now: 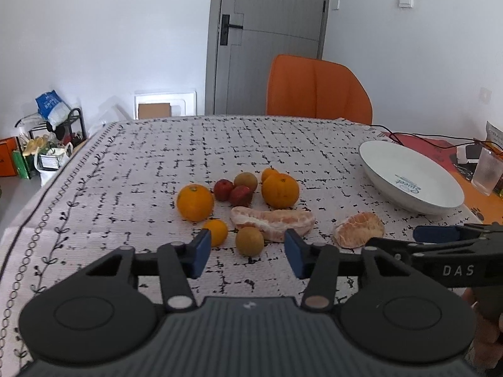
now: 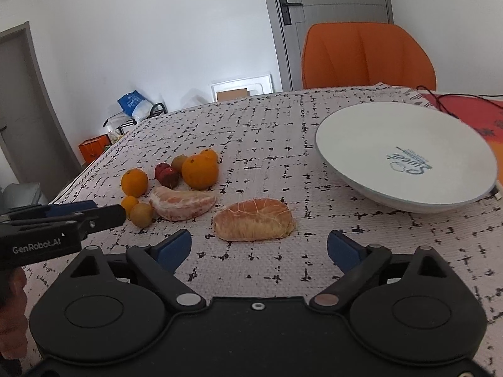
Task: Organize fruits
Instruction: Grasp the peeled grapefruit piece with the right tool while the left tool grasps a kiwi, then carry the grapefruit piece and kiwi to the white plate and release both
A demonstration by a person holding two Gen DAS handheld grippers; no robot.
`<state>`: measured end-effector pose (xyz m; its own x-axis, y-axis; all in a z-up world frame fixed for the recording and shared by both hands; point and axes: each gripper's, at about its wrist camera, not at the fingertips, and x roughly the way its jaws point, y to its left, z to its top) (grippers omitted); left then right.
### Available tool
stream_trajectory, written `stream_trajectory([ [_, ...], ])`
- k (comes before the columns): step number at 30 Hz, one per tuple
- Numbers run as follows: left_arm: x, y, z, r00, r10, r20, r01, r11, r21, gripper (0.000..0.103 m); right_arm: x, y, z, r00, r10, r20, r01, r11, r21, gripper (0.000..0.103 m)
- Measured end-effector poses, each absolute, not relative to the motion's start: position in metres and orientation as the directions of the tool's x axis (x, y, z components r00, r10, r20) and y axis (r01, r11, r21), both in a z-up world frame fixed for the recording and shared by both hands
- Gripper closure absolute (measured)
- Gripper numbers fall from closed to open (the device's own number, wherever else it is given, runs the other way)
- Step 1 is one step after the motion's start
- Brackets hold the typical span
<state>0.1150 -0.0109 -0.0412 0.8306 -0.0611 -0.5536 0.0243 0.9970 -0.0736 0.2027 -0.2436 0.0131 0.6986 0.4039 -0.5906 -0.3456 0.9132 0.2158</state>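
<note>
Just ahead of the right gripper (image 2: 259, 246), jaws wide and empty, lies a peeled citrus chunk (image 2: 254, 220); straddle it squarely, squeeze gently, then carry right to the empty bowl (image 2: 405, 157). The left gripper (image 1: 248, 251) hovers open.

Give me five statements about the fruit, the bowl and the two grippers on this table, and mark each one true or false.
1. The white bowl holds no fruit. True.
2. The left gripper is shut on an orange. False: its jaws are open and hold nothing.
3. The peeled citrus piece lies just ahead of the right gripper. True.
4. Every fruit has been peeled. False: the large orange and others keep their skin.
5. The right gripper grips the bowl's rim. False: its jaws are open, apart from the bowl.
</note>
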Motion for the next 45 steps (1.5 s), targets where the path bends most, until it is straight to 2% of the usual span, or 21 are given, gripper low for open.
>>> stream_trajectory([
  [4, 0.125, -0.014, -0.047, 0.822, -0.069, -0.565, 0.033, 0.997, -0.073, 0.059, 0.209, -0.240, 0.009, 0.693, 0.413, -0.591, -0.350, 0.909, 0.226, 0.016],
  [12, 0.142, -0.015, -0.059, 0.806, -0.070, -0.587, 0.027, 0.996, -0.082, 0.063, 0.219, -0.232, 0.003, 0.685, 0.415, -0.600, -0.354, 0.908, 0.224, 0.016],
  [17, 0.149, -0.013, -0.067, 0.787, -0.077, -0.612, 0.024, 0.995, -0.094, 0.080, 0.224, -0.226, 0.002, 0.697, 0.385, -0.604, -0.343, 0.920, 0.191, 0.016],
  [26, 0.140, -0.004, -0.062, 0.804, -0.083, -0.588, 0.010, 0.992, -0.126, 0.080, 0.225, -0.200, -0.001, 0.710, 0.330, -0.622, -0.363, 0.928, 0.078, 0.018],
  [27, 0.139, -0.003, -0.061, 0.805, -0.083, -0.587, 0.009, 0.992, -0.128, 0.080, 0.225, -0.199, -0.001, 0.713, 0.323, -0.623, -0.360, 0.930, 0.070, 0.020],
  [30, 0.137, -0.002, -0.060, 0.807, -0.088, -0.583, 0.012, 0.991, -0.133, 0.080, 0.225, -0.196, -0.002, 0.737, 0.274, -0.618, -0.329, 0.944, 0.027, 0.035],
  [31, 0.136, -0.003, -0.060, 0.808, -0.090, -0.582, 0.014, 0.991, -0.134, 0.080, 0.225, -0.196, -0.002, 0.740, 0.269, -0.616, -0.323, 0.946, 0.024, 0.036],
  [45, 0.132, -0.023, -0.039, 0.837, -0.103, -0.537, 0.048, 0.992, -0.116, 0.080, 0.207, -0.238, 0.021, 0.790, 0.317, -0.525, -0.287, 0.947, 0.141, 0.039],
])
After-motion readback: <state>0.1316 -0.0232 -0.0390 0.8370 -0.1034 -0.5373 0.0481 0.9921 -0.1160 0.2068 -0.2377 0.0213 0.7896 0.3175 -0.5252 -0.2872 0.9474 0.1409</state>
